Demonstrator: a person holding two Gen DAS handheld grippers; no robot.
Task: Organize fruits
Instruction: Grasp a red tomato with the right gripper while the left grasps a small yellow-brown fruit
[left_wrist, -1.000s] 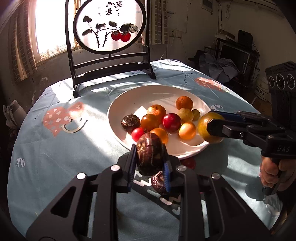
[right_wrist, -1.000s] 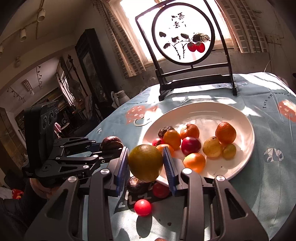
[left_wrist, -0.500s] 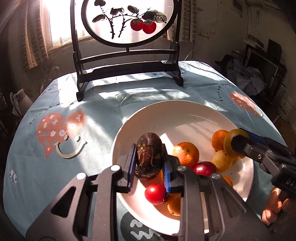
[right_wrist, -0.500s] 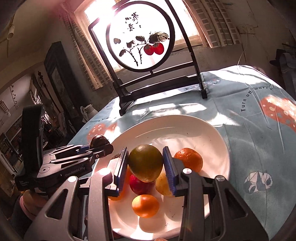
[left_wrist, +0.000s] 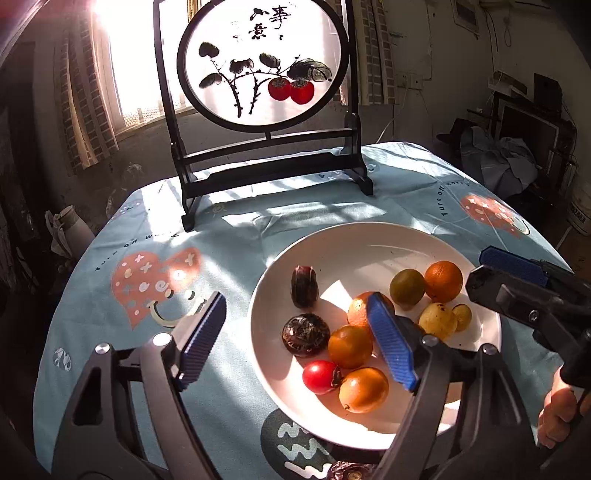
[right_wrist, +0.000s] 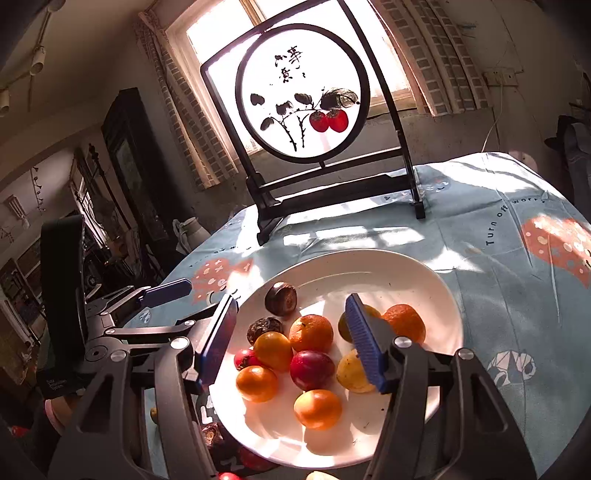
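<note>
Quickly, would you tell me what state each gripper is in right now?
Left gripper: open, holding nothing, over the plate.
Right gripper: open, holding nothing, over the same plate.

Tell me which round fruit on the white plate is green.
The greenish round fruit at the far right of the white plate, touching the bright orange mandarin; every other fruit there is orange, yellow, red or dark brown.

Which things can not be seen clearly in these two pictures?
- Left wrist view: a dark fruit is cut off by the bottom edge.
- Left wrist view: an orange sits partly behind a blue finger pad.
- Right wrist view: a green fruit is mostly hidden by a finger pad.
</note>
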